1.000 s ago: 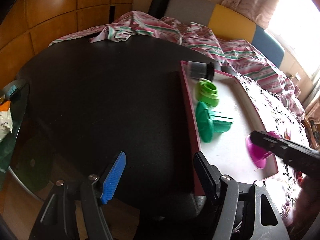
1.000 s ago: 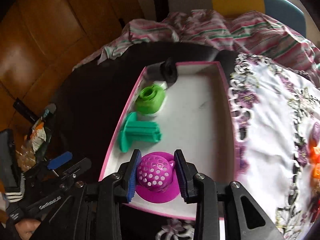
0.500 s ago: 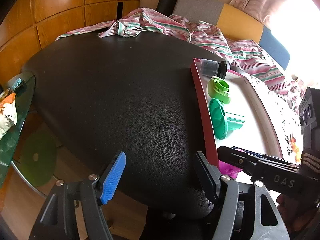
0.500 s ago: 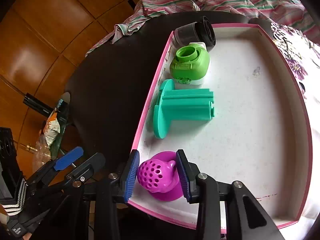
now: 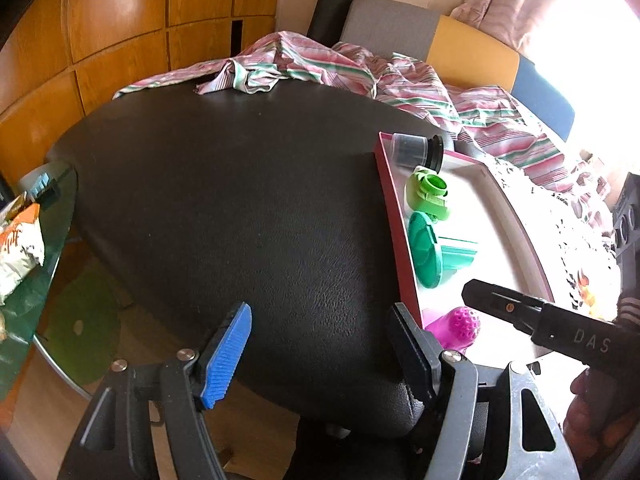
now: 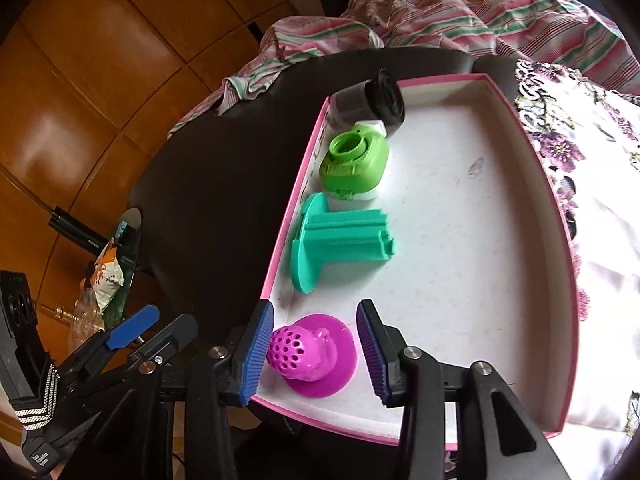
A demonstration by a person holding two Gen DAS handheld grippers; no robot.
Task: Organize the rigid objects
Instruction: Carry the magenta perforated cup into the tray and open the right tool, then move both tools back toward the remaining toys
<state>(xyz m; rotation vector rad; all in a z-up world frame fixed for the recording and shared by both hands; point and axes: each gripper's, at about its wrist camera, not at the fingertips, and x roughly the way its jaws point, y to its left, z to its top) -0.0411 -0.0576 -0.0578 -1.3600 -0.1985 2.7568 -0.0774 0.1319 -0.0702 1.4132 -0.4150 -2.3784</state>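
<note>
Your pink tray [image 6: 532, 184] sits at the right of the black surface [image 5: 240, 200]. Four toys lie in a row along its left wall. At the top of the right view is a dark cup [image 6: 368, 100] lying on its side. Just below it is the green part [image 6: 356, 164], then the teal part [image 6: 340, 240] with its round end against the wall. At the bottom of the row is the purple strainer [image 6: 310, 354], dome with holes facing left, resting on the tray floor.

Your right tongs [image 6: 316, 354] sit around the strainer. They have just been opening, and now there is a gap on both sides, so the pads do not press on it. The left pad hangs over the tray's pink edge.

Your left tongs [image 5: 320, 348] are wide and hold nothing. They hang over the black surface at the bottom of the left view, just left of the tray.

A striped cloth [image 5: 304, 64] lies bunched at the far edge of the surface. A flowered cloth [image 6: 592, 200] is right of the tray. Behind are wood panels [image 5: 120, 32]. A snack bag [image 5: 18, 248] lies on a glass table [image 5: 52, 248] at the left edge.
</note>
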